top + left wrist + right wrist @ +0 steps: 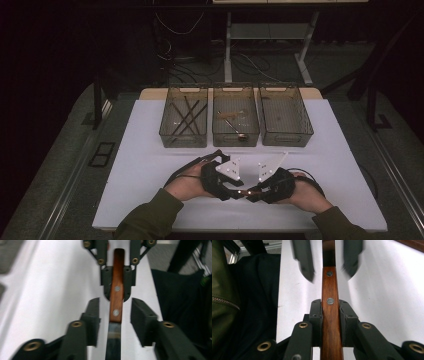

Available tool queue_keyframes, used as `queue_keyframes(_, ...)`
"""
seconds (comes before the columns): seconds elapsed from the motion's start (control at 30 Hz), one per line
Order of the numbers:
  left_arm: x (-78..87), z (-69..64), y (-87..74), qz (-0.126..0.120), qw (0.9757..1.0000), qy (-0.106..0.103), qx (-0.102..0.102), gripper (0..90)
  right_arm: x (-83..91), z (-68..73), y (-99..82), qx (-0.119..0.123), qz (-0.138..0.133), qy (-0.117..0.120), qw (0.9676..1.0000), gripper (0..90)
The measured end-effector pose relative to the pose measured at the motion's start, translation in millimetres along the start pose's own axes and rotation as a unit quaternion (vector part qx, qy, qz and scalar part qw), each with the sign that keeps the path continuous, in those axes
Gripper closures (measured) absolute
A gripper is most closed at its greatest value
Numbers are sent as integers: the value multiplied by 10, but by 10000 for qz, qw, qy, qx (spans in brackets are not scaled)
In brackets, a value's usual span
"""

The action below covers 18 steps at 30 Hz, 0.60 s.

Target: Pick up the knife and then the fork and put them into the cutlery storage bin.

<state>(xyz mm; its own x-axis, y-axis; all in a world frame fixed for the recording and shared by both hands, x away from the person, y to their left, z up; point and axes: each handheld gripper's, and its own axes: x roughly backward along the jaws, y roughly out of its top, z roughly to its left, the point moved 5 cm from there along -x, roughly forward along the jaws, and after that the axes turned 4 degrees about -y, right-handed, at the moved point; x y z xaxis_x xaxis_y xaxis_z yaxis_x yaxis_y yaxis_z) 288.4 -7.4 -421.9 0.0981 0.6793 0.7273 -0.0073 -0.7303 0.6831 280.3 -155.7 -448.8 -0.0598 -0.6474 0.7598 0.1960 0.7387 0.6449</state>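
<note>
High view: both hands meet at the near middle of the white bench [150, 150], tongs tip to tip.
Left tongs [114, 312]: jaws apart, standing clear on either side of the knife [116, 300], no pad touching it.
Right tongs [330, 312]: clamped on the knife's wooden handle [331, 322], pads pressed to both sides.
Knife: lies level just above the bench between the two tongs; brown riveted handle in the right tongs, dark blade [113, 340] running towards the left tongs.
Left gripper view: the right tongs show farther off, gripping the handle's far end.
Right gripper view: the left tongs' blurred jaws flank the handle farther off.
Far side: three clear bins [235, 120] in a row, left with dark sticks [186, 117], middle with small utensils [230, 122].
</note>
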Motion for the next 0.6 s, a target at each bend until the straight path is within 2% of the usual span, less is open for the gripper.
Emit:
queue_keyframes(0.07, 60, 27, -56, -214, 9995, 99, 190, 490, 12, -23, -23, -37, -5, -49, 10000, 757)
queue_keyframes(0.1, 96, 51, -92, -320, 9990, 173, 243, 476, 18, -61, -43, 55, 19, -124, 9999, 756)
queue_keyframes(0.13, 128, 58, -135, -423, 9981, 226, 393, 452, 22, -78, -54, 61, 11, -175, 9998, 756)
queue_keyframes(0.17, 161, 74, -178, -503, 9969, 348, 490, 425, 32, -80, -67, -61, 51, -195, 9998, 756)
queue_keyframes(0.23, 237, 112, -270, -626, 9940, 572, 693, 368, 40, -118, -101, -113, 99, -328, 9993, 756)
queue_keyframes(0.27, 275, 129, -317, -691, 9920, 707, 779, 331, 46, -144, -123, -141, 113, -371, 9991, 756)
queue_keyframes(0.4, 406, 142, -522, -944, 9818, 1139, 1188, 250, 107, -223, -215, -411, 161, -531, 9976, 756)
queue_keyframes(0.53, 487, 128, -722, -1033, 9720, 1558, 1427, 161, 194, -295, -290, -683, 161, -733, 9948, 756)
queue_keyframes(0.6, 509, 114, -804, -1104, 9677, 1665, 1536, 139, 238, -335, -320, -779, 132, -814, 9935, 756)
